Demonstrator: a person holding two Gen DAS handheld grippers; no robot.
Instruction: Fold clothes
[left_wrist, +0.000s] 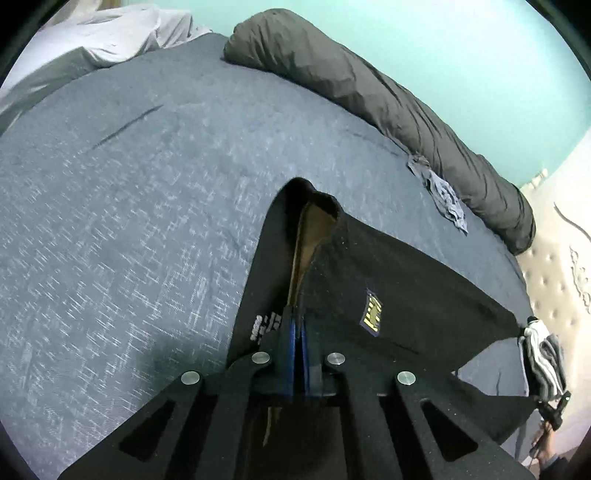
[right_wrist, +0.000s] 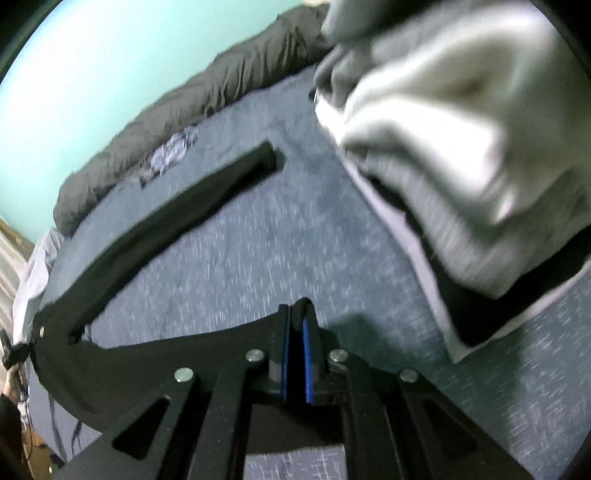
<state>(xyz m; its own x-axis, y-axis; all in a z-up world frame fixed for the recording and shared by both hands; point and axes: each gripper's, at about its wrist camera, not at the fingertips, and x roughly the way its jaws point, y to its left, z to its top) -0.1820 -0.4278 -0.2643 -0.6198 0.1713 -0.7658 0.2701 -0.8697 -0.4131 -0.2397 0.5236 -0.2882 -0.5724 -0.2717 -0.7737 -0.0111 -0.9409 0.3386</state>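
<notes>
A black garment (left_wrist: 388, 295) with a yellow patch and white print is held up over the blue bed. My left gripper (left_wrist: 297, 325) is shut on its edge near a brown-lined opening, and cloth stretches right toward the other gripper at the frame's edge. In the right wrist view my right gripper (right_wrist: 295, 317) is shut on the black garment (right_wrist: 147, 354), whose long sleeve (right_wrist: 207, 188) trails across the bed. The cloth spans left to the far gripper.
A blue bedspread (left_wrist: 147, 221) covers the bed. A rolled dark grey duvet (left_wrist: 369, 92) lies along the teal wall. A small crumpled blue cloth (left_wrist: 443, 195) sits beside it. A pile of grey and white clothes (right_wrist: 461, 129) is at the right. A padded headboard (left_wrist: 554, 288) stands at the right.
</notes>
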